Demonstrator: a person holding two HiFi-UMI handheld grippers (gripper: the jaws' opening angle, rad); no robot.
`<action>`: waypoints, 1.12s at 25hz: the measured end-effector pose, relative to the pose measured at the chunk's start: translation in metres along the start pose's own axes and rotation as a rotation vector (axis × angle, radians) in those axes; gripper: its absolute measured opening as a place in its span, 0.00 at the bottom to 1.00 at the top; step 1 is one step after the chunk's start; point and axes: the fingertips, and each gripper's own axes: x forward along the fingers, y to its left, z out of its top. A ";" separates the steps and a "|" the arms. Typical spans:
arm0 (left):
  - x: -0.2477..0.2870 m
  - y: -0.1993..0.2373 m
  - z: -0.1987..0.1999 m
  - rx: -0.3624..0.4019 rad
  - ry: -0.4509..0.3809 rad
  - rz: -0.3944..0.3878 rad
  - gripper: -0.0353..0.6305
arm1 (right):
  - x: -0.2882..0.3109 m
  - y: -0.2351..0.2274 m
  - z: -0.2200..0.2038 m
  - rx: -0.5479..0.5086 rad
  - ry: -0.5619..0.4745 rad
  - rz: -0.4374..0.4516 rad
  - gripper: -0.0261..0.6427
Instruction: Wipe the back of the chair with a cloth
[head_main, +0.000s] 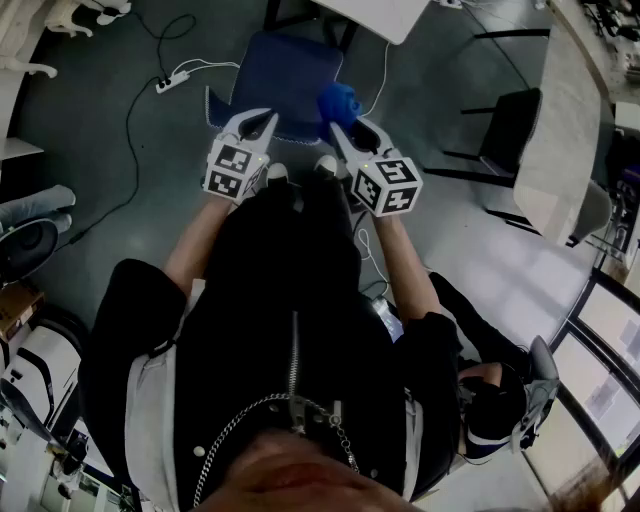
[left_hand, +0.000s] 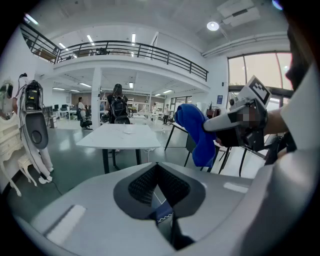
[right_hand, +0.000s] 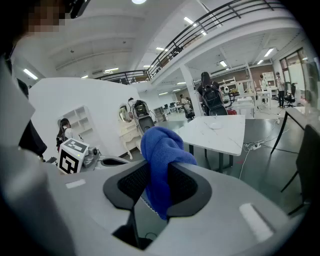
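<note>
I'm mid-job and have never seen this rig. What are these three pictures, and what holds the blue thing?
No robot here: a person holds a hand-held gripper in each hand. The head view looks down from their head; the other two cameras ride on the hand-held grippers. The right hand-held gripper is shut on a blue cloth. The left hand-held gripper has its jaws together, nothing clearly gripped. Both are over a dark blue chair on the grey floor.

A power strip (head_main: 170, 82) lies on the floor (head_main: 90, 135) near a white table (left_hand: 120, 136).
</note>
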 end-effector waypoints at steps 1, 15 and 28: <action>0.000 -0.001 -0.001 -0.001 0.003 -0.002 0.07 | 0.000 0.001 0.000 0.000 0.000 0.002 0.22; -0.012 0.025 -0.015 -0.057 0.030 0.041 0.07 | 0.019 0.010 0.001 -0.014 0.032 0.064 0.23; -0.016 0.113 -0.018 -0.206 0.087 0.296 0.07 | 0.120 0.020 0.014 -0.161 0.187 0.390 0.23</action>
